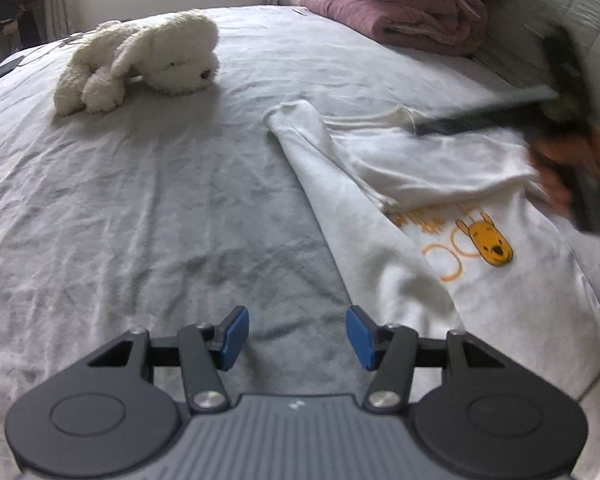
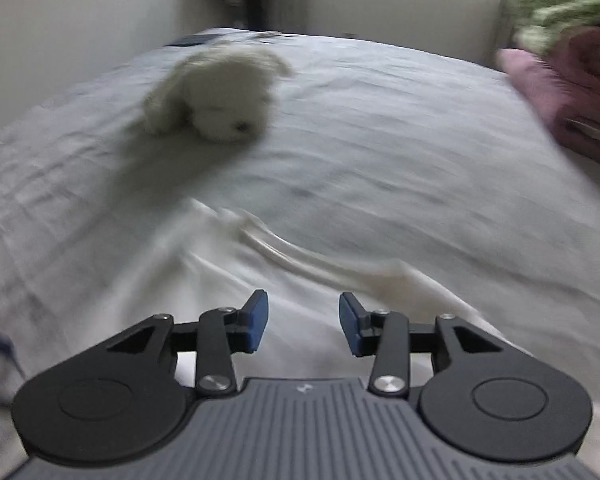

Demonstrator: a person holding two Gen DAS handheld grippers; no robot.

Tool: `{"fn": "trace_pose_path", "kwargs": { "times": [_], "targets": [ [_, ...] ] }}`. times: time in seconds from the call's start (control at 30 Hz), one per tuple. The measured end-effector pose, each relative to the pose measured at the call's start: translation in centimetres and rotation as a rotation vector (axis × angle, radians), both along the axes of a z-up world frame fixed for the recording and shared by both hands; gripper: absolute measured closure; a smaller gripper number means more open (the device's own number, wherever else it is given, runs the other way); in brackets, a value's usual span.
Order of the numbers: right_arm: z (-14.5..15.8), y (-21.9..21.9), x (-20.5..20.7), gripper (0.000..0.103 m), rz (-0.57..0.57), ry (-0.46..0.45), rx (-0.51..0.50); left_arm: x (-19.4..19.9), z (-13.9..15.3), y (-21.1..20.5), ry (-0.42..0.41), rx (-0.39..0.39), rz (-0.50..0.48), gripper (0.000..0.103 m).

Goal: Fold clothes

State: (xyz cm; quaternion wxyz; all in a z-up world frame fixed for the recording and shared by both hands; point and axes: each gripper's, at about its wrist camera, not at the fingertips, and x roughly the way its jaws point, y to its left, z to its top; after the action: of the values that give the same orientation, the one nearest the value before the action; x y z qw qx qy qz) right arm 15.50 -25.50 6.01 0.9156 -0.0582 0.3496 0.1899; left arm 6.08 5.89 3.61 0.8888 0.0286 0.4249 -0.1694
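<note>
White shirt (image 1: 440, 216) right of gaping left claw (image 1: 297, 338), under empty, parted right claw (image 2: 303, 328)

A white shirt (image 1: 480, 280) with a yellow bear print is lying flat on the bed, one sleeve (image 1: 440, 168) folded across it.

On the bed (image 1: 148, 200) a sweatshirt (image 1: 380, 220) lies spread to the right in the left wrist view, one sleeve (image 1: 440, 168) folded across its chest above the printed bear face (image 1: 492, 246). A plush dog (image 1: 144, 60) lies well apart from it, farther back and to the left. Behind the sweatshirt, at the bed's far right corner, folded blankets (image 1: 400, 12) are stacked. The left tongs (image 1: 297, 338) hover over bare sheet just left of the sweatshirt's near edge; the right tongs (image 2: 303, 328) hang over the sweatshirt itself.
</note>
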Motion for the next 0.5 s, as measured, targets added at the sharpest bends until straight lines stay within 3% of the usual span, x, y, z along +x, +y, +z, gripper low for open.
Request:
{"fn": "trace_pose_path", "kwargs": {
  "times": [0.03, 0.17, 0.23, 0.4, 0.5],
  "targets": [
    [0.0, -1.1, -0.5, 0.060, -0.019, 0.003, -0.011, 0.0, 0.1, 0.0, -0.004, -0.008, 0.005, 0.048],
    [0.4, -11.1, -2.9, 0.059, -0.324, 0.035, 0.076, 0.0, 0.4, -0.4, -0.024, -0.031, 0.020, 0.048],
    [0.4, -14.9, -4.0, 0.059, -0.410, 0.047, 0.104, -0.1, 0.5, -0.8, -0.038, -0.035, 0.022, 0.048],
    [0.1, -18.4, -4.6, 0.059, -0.479, 0.082, 0.181, 0.1, 0.3, -1.5, -0.063, -0.039, 0.036, 0.048],
    [-1.0, -18.1, -3.8, 0.059, -0.502, 0.105, 0.149, 0.1, -0.1, -1.9, -0.065, -0.019, 0.030, 0.048]
  ]
}}
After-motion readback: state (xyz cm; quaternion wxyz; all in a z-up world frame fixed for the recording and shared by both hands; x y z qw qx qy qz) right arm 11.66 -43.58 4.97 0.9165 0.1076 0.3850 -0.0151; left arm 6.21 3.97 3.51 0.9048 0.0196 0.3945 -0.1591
